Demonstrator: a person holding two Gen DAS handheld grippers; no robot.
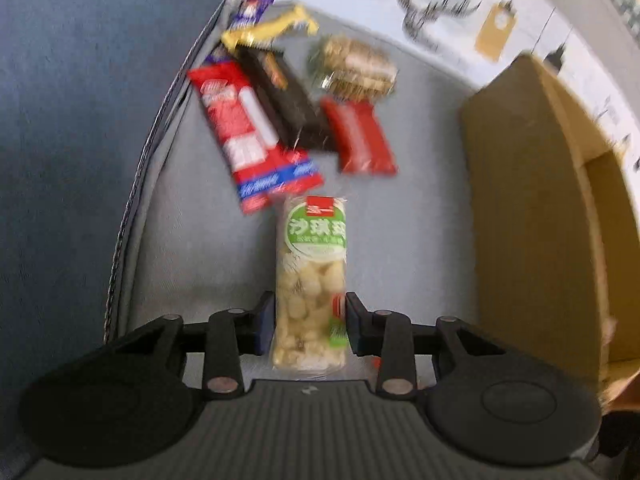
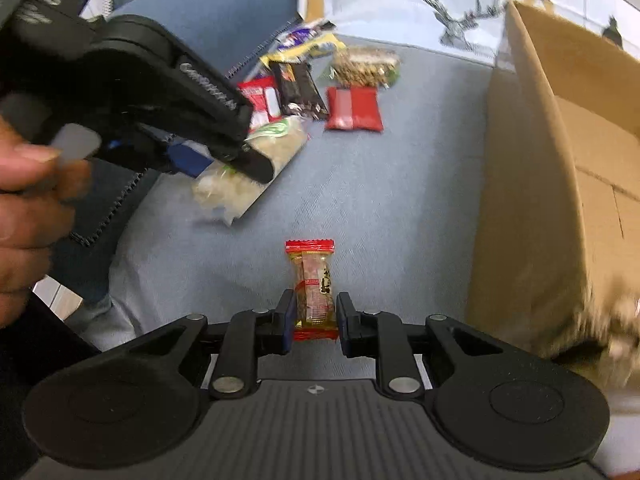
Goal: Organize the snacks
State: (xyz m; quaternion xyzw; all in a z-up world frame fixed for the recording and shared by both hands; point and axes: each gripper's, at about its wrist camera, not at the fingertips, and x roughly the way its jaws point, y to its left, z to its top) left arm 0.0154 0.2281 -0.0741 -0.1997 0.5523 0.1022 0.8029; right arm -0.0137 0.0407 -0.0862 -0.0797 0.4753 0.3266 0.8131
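Snacks: on the left wrist view, my left claw (image 1: pixel 310 320) clamps a green-labelled puffed bar (image 1: pixel 311 276) above the grey counter (image 1: pixel 420 220), the pile (image 1: pixel 288 112) ahead, the cardboard box (image 1: pixel 532 216) right. On the right wrist view, my right claw (image 2: pixel 316 314) pinches a small red-ended candy (image 2: pixel 314 284). Its slick wrapper could slip; either snack might clip the box wall.

Looks like office/workroom to me: grey felt-covered surface (image 1: pixel 420 220), blue carpet floor (image 1: pixel 80 120), white deer-print cloth (image 2: pixel 460 24) at back, open cardboard box (image 2: pixel 560 160), loose snack pile (image 1: pixel 280 100). Can't confirm more.
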